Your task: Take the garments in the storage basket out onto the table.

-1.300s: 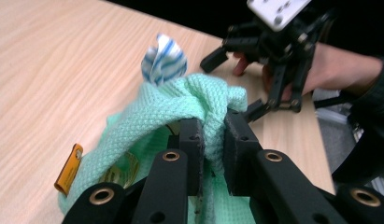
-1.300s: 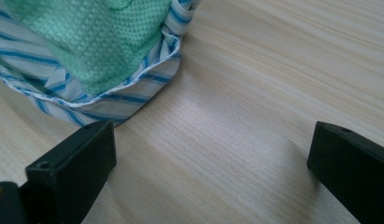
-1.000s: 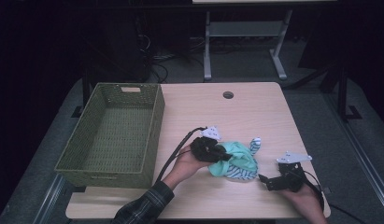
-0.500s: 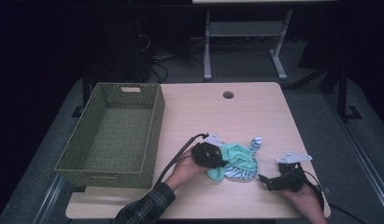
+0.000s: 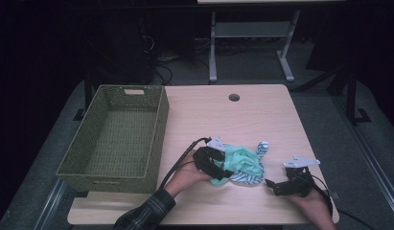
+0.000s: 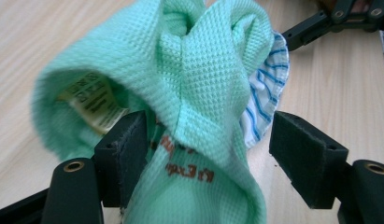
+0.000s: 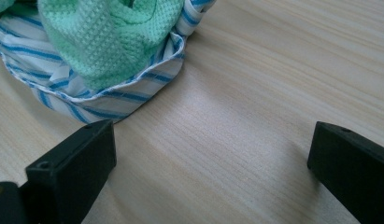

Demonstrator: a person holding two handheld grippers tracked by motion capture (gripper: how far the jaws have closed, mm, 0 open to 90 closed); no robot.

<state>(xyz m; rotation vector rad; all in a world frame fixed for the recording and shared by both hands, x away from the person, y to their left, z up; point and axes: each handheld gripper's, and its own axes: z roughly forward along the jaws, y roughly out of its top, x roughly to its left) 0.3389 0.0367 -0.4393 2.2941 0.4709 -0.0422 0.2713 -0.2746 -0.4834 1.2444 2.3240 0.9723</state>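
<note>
From the high view, your left tongs (image 5: 222, 168) sit on the near left edge of the green garment (image 5: 242, 162), which lies bunched on the desk (image 5: 261, 115) just right of the basket (image 5: 113, 139). Your right tongs (image 5: 273, 186) rest near the garment's 4 o'clock, apart from it, jaws spread and empty.

In the left gripper view, the left tongs' jaws have just been opening, and the green waffle cloth (image 6: 199, 84) runs between them. It leans against the left pad (image 6: 126, 149) while the right pad (image 6: 304, 154) stands clear, so the tongs are released, not clamping. A striped lining (image 6: 266, 88) shows at 2 o'clock and a label (image 6: 94, 100) at 9 o'clock.

In the right gripper view, the right tongs (image 7: 213, 158) are released over bare wood, with the striped hem (image 7: 110, 100) just beyond the left pad at 11 o'clock.

I'd judge you are regripping. Push the left tongs deeper so both pads cover a thick fold, not only the edge, then close firmly. Slide the right tongs toward 11 o'clock under the hem, keeping the lower jaw flat on the desk so it doesn't shove the cloth away
</note>
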